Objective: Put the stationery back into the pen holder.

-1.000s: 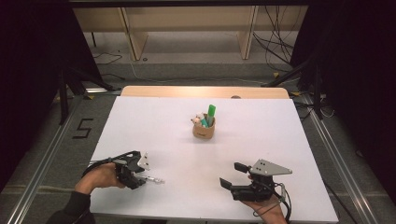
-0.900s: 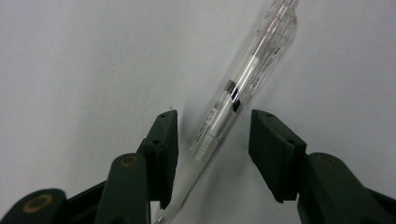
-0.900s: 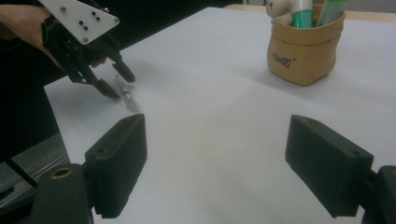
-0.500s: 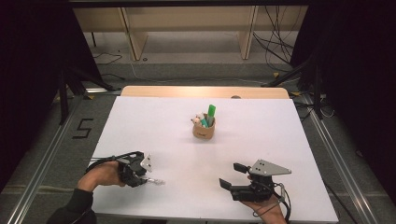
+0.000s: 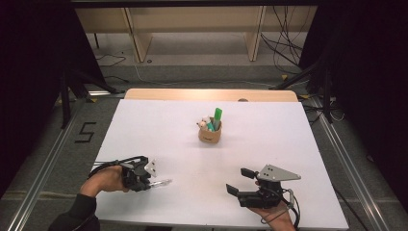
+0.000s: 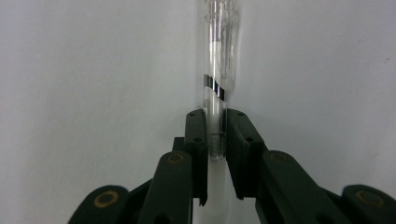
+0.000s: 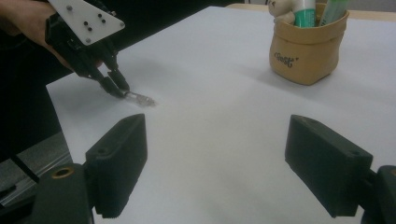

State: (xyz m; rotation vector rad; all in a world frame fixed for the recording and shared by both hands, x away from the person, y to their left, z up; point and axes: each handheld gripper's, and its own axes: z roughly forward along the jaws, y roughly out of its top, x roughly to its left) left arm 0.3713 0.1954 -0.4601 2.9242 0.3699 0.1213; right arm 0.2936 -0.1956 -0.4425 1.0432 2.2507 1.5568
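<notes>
Near the front-left corner of the white counter, the left gripper is clenched on a clear plastic pen, whose free end rests low against the surface. In the left gripper view the jaws pinch only the very end of the barrel, so most of the pen sticks out past them. That short hold looks like the main risk: if the hand lifts or swings quickly, the long free end could lever the pen sideways, letting it twist between the smooth jaws or slip out and roll on the counter. The see-through barrel is also hard to make out against the white surface, which could make a regrasp clumsy.

The right gripper rests at the front right with its jaws spread wide and nothing between them, well apart from the pen. The tan pouch stands near the middle, already holding a green marker and other items. If the pen is meant to go there, a tilted entry could catch on these or tip the soft pouch.
</notes>
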